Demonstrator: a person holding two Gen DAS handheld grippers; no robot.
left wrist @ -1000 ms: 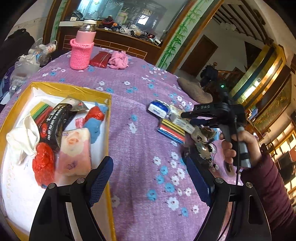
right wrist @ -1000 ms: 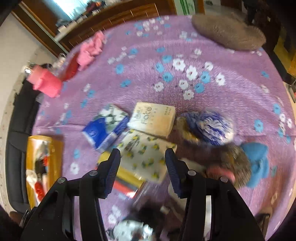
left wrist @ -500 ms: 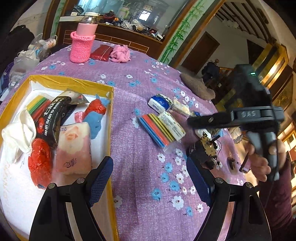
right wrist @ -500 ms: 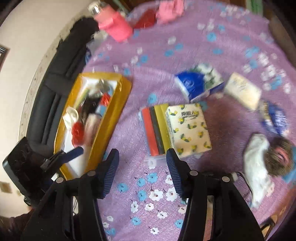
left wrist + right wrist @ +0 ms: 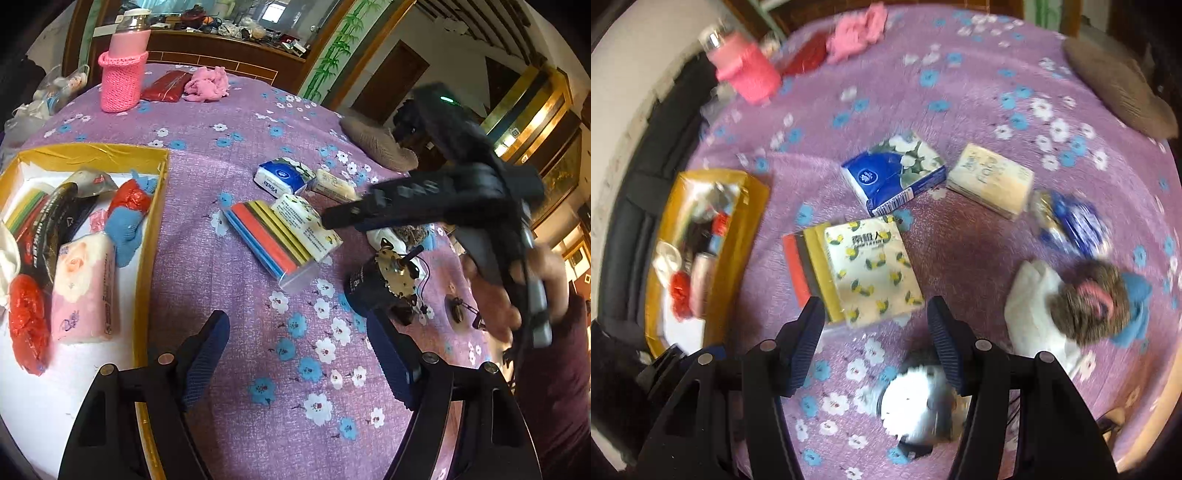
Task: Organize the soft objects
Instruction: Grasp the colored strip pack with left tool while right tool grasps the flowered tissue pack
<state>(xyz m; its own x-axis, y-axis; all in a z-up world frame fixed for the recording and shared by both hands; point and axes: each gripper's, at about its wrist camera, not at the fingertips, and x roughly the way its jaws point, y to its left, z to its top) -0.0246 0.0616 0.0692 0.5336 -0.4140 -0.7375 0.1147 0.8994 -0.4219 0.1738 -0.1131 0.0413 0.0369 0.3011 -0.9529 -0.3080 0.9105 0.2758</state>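
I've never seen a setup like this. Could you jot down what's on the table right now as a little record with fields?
Surface: purple flowered tablecloth
Container: yellow-rimmed cardboard box holding a pink tissue pack, red and blue soft items
Loose in the middle: yellow-flowered white tissue pack lying on a clear pack of coloured strips; blue-and-white tissue pack; cream tissue pack
Left gripper: open, empty
Right gripper: open, jaws just widening, empty, over the flowered pack

The yellow box [image 5: 92,153] is cut off at the left edge.
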